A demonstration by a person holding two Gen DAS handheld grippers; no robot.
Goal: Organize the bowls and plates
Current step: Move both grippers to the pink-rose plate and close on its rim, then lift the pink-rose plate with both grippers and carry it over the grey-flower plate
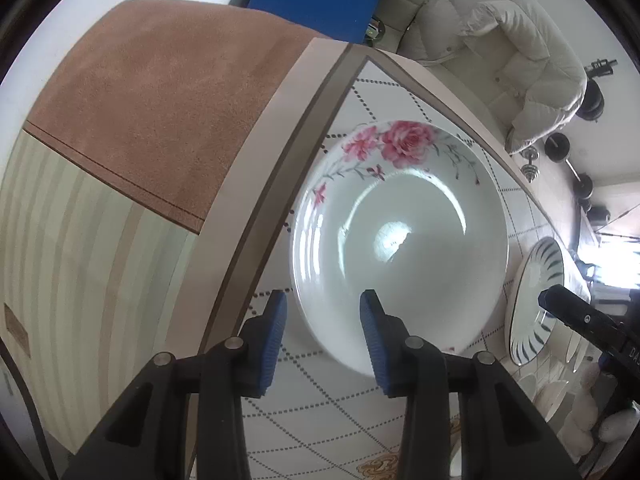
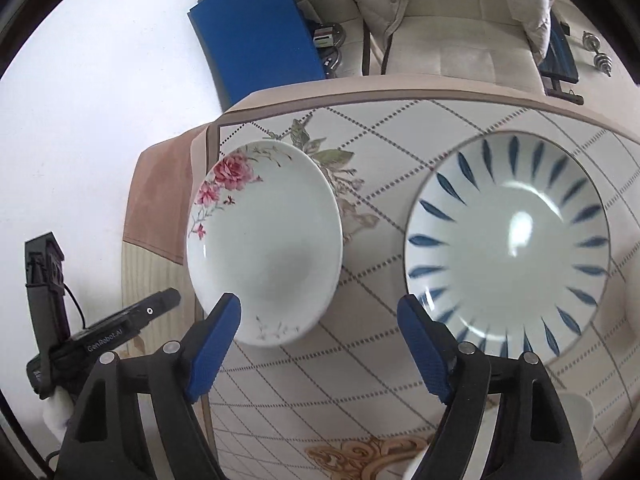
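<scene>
On the cream checked tablecloth (image 2: 360,360) sit a white rose-painted plate (image 2: 264,248) and a blue-petalled white plate (image 2: 508,248); my left tongs (image 1: 323,312) straddle the rose plate's rim unclamped; my right tongs (image 2: 320,312) gape empty.

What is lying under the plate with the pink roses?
The rose plate rests on the patterned tablecloth, partly over a printed flower motif. What lies beneath its centre is covered.

A white plate (image 2: 264,248) carries pink roses with thin grey-green stems along its rim. The bowl (image 2: 508,248) is white inside with dark blue leaf strokes fanning round. The bench cloth (image 2: 360,380) is cream, crossed by dotted brown diamonds, bordered taupe. Both grippers are black with blue pads (image 1: 276,344).
</scene>
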